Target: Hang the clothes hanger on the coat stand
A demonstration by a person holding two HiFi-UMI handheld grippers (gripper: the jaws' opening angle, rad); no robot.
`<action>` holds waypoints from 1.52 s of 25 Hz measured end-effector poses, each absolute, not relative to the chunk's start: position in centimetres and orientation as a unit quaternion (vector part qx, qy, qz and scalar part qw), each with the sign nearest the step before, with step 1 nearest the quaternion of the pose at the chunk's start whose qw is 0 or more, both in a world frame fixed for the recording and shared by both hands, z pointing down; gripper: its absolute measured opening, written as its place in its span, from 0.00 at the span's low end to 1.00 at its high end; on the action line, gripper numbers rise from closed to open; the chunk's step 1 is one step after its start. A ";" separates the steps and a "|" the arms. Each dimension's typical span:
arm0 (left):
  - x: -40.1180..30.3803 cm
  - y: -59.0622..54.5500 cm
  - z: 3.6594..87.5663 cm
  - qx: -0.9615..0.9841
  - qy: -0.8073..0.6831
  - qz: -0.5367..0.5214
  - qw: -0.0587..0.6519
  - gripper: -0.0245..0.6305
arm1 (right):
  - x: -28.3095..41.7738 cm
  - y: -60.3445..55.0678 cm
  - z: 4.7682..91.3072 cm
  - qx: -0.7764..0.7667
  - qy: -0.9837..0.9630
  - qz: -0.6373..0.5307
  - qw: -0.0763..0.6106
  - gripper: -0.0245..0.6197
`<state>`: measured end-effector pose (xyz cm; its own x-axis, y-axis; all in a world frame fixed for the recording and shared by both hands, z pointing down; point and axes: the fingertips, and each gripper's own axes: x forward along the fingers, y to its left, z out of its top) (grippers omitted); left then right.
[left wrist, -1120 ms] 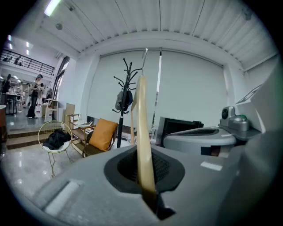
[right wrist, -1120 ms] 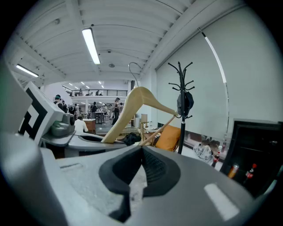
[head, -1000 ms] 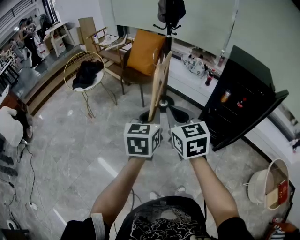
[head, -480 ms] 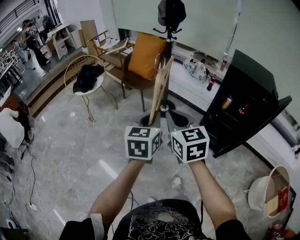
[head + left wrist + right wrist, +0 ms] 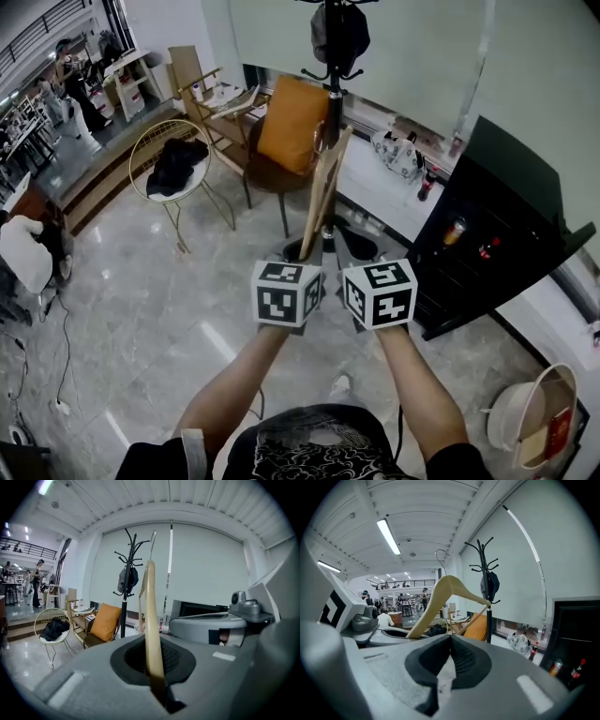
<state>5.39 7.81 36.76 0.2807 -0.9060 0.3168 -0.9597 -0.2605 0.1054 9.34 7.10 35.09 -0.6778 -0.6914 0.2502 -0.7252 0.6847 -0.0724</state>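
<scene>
A pale wooden clothes hanger point(image 5: 322, 192) stands upright in front of me, its metal hook up near the pole. My left gripper point(image 5: 312, 251) is shut on its lower end; in the left gripper view the hanger point(image 5: 151, 616) rises straight out of the closed jaws point(image 5: 156, 679). My right gripper point(image 5: 351, 251) is close beside it on the right, shut with nothing between its pads point(image 5: 450, 641); there the hanger point(image 5: 440, 597) crosses to the left. The black coat stand point(image 5: 332, 94) is just ahead, with a dark bag point(image 5: 339, 33) on its top hooks.
A chair with an orange cushion point(image 5: 291, 117) stands left of the stand pole. Further left is a gold wire chair point(image 5: 173, 155) holding black cloth. A black cabinet point(image 5: 487, 206) is on the right, and a low white ledge with bottles point(image 5: 403, 159) runs behind the stand.
Both grippers have moved forward together with the hanger, toward the coat stand. The stand, orange chair and cabinet now lie nearer in the head view.
</scene>
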 end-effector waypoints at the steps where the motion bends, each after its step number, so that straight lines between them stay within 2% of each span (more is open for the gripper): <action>1: 5.9 7.2 36.9 0.787 -0.593 0.099 0.140 0.04 | 9.9 6.4 35.1 0.388 -0.912 0.084 0.102 0.04; 12: 9.9 1.2 36.2 0.776 -0.607 0.101 0.139 0.04 | 14.2 0.7 35.0 0.366 -0.921 0.078 0.108 0.04; 22: 10.9 -3.0 36.1 0.774 -0.610 0.101 0.137 0.04 | 15.3 -3.6 34.8 0.360 -0.923 0.079 0.109 0.04; 38: 6.3 -11.3 38.0 0.801 -0.570 0.111 0.145 0.04 | 10.0 -12.1 36.2 0.389 -0.909 0.091 0.123 0.04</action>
